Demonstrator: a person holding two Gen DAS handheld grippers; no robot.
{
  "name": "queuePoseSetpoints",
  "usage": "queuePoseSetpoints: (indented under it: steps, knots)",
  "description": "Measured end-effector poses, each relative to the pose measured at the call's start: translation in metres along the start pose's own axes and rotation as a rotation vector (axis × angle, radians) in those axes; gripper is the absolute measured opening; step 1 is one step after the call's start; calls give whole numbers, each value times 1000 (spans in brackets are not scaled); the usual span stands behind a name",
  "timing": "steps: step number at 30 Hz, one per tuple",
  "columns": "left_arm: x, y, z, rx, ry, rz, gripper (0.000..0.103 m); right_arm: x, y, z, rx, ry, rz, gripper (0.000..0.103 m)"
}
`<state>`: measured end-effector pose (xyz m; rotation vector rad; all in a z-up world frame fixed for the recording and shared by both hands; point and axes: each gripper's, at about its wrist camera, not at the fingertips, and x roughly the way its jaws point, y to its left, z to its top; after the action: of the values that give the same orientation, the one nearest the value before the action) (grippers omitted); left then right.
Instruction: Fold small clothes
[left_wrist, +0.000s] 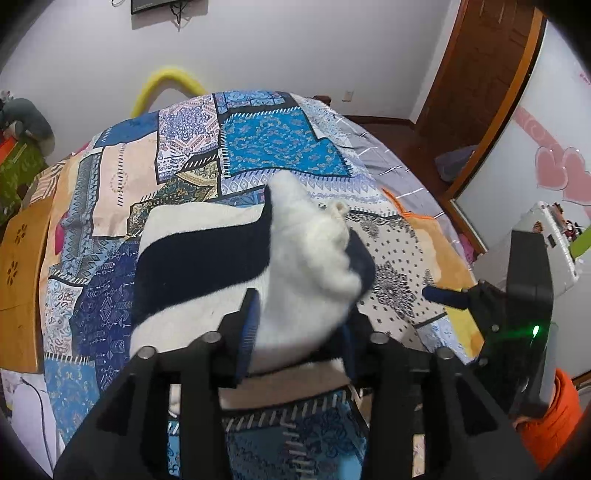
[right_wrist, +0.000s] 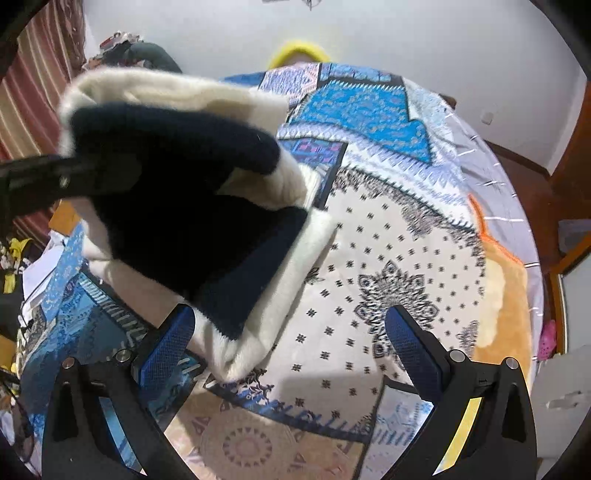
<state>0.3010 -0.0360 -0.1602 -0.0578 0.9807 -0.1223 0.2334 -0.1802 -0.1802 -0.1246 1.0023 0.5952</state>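
A small fleece garment (left_wrist: 207, 266), white with broad navy stripes, lies on the patchwork quilt (left_wrist: 277, 144). One folded part of it is raised. My left gripper (left_wrist: 297, 336) stands over its near edge with a bunch of white fleece between the blue pads (left_wrist: 246, 328). The jaws are parted and the fleece sits loosely in the gap. In the right wrist view the raised fold (right_wrist: 184, 192) hangs by the left gripper's dark fingers (right_wrist: 70, 173). My right gripper (right_wrist: 291, 347) is wide open just above the quilt, holding nothing. The garment's near corner (right_wrist: 240, 354) lies beside its left pad (right_wrist: 170, 343).
The bed's right edge (left_wrist: 424, 192) drops to a wooden floor and a door (left_wrist: 480, 74). A yellow foam tube (left_wrist: 166, 79) arches at the far end. A wooden board (left_wrist: 22, 266) lies at the left. A white box (left_wrist: 546, 240) and an orange padded sleeve (left_wrist: 554, 417) are at the right.
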Motion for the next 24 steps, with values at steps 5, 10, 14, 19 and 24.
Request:
queuePoseSetpoints:
  steps: [5,10,14,19,24]
  knots:
    - [-32,9,-7,3,-70,24,66,-29,-1,5,18,-53,1,102]
    - [-51,38,-15,-37,-104,86,72,-47,-1,14,41,-93,39,102]
    - [-49,64,-28,-75,-77,117,72,-52,6,22,59,-103,72,102]
    - [-34,88,-52,-88,-19,134,72,-55,20,35,76,-109,106,102]
    - [-16,100,-73,-85,29,140,72,-50,31,55,101,-114,140,102]
